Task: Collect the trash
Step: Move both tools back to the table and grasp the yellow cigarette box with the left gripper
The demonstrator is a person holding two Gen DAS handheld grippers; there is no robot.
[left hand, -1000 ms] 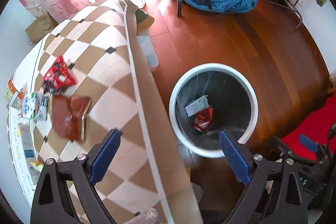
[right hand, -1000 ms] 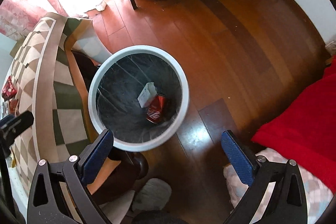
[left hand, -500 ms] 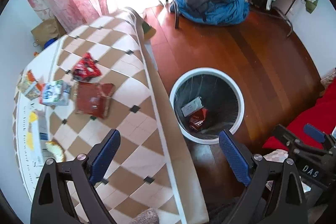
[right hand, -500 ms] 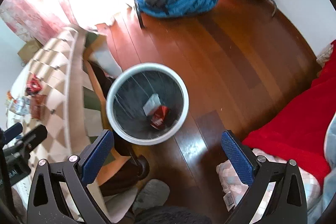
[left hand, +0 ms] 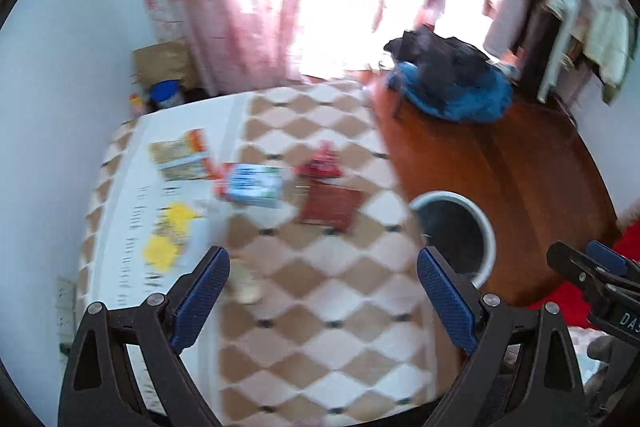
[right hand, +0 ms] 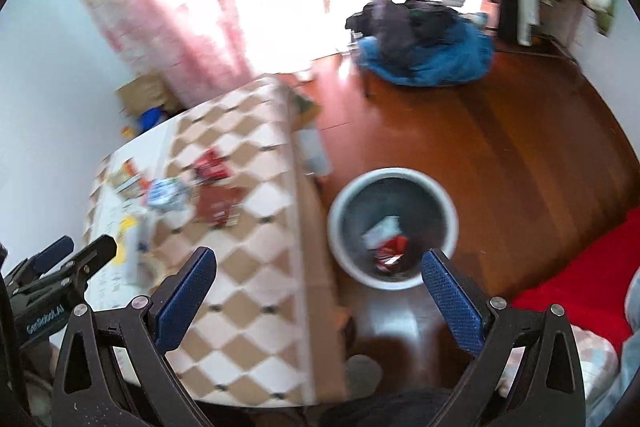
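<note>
Brown-and-cream checked cloth covers the counter, lower centre of the left wrist view. Left gripper released, blue pads wide apart, nothing between them. Trash on the cloth, blurred: dark red packet, blue-white carton, red wrapper, tan-orange box, yellow scraps. White-rimmed bin at the counter's right edge; its contents hidden here. Right wrist view looks into the bin: a white carton piece and a red can lie inside. Right gripper also released, empty. Same view shows the left gripper at lower left; the left view shows the right gripper at lower right.
</note>
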